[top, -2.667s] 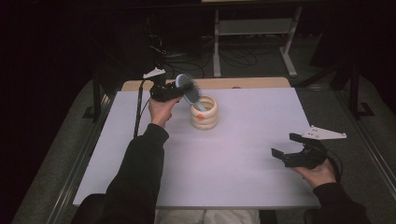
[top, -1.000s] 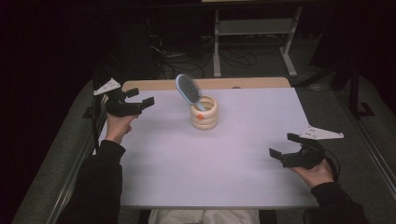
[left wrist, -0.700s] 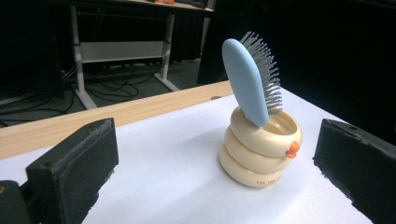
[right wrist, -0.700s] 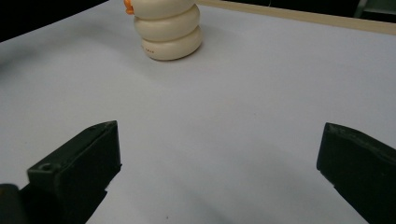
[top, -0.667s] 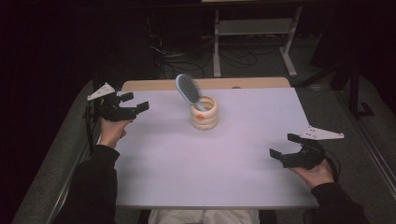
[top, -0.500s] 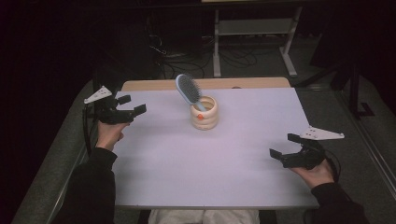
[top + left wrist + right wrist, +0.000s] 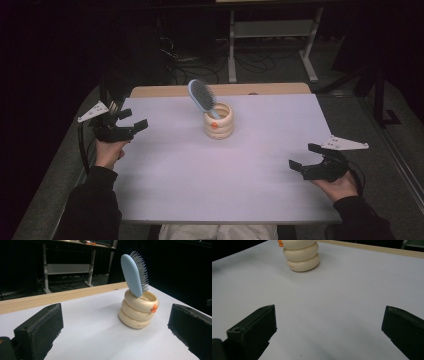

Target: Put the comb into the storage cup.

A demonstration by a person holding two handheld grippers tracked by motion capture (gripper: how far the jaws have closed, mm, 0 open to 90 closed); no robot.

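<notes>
A cream ribbed holder with a small orange spot stands near the middle back of the white table. A light blue hairbrush stands in it, head up and leaning left. My left gripper hovers open at the table's left edge, well apart from the holder, with nothing between its jaws. My right gripper is open and empty at the front right of the table.
A wooden strip runs along the table's far edge. Behind it on the dark floor stand a metal frame and loose cables. The white surface is bare around the holder.
My left gripper let go of the brush, which stays in the holder, and drew back left to the table's edge. The right gripper has stayed put.
</notes>
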